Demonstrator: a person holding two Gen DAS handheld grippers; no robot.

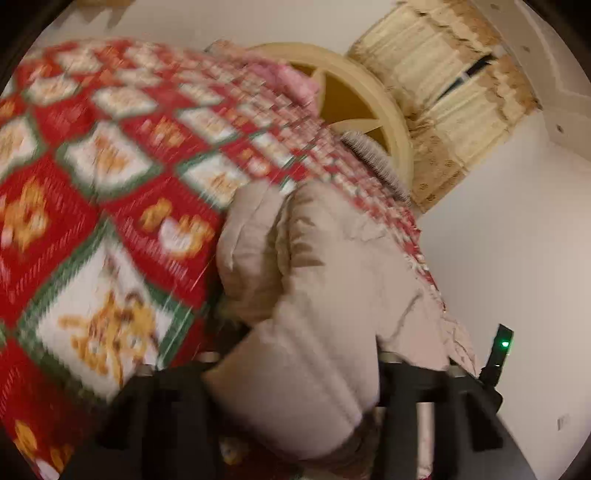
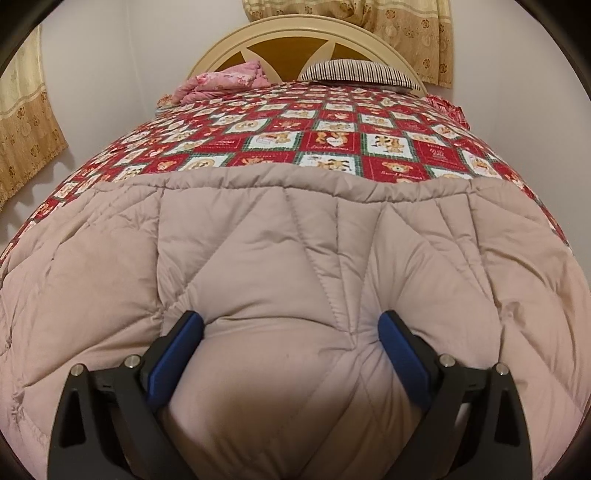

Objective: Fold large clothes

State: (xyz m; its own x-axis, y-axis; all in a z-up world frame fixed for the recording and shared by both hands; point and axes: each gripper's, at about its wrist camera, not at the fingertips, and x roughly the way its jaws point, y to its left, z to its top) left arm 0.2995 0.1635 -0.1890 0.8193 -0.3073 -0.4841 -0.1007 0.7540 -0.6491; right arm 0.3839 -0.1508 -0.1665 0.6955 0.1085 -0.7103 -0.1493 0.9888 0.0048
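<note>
Two grippers work on one beige quilted coat (image 2: pixel 280 258) spread over the near end of a bed. In the right wrist view, the right gripper (image 2: pixel 291 328) sits at the bottom centre of the frame, its blue pads (image 2: pixel 177 358) set wide apart and pressed into a thick bulge of the padded fabric that fills the space between them, so it is clamped on the coat. Beyond the pads the coat stretches across the whole lower half of the frame, its stitched hem running left to right through the middle. Past the hem lies a red patchwork bedspread (image 2: pixel 332 144) printed with teddy bears. Further up, a pink bundle of cloth (image 2: pixel 225 83) rests left of centre and a striped pillow (image 2: pixel 362 74) right of centre, both against a cream arched headboard (image 2: pixel 295 27). Patterned curtains (image 2: pixel 406 26) hang at the top right.

In the blurred left wrist view, the left gripper (image 1: pixel 291 406) at the bottom edge has a fold of the coat (image 1: pixel 314 295) bunched between its dark fingers (image 1: pixel 413 413); whether they pinch it cannot be told. The bedspread (image 1: pixel 92 184) fills the left of the frame, with the headboard (image 1: pixel 384 103) at top centre.
</note>
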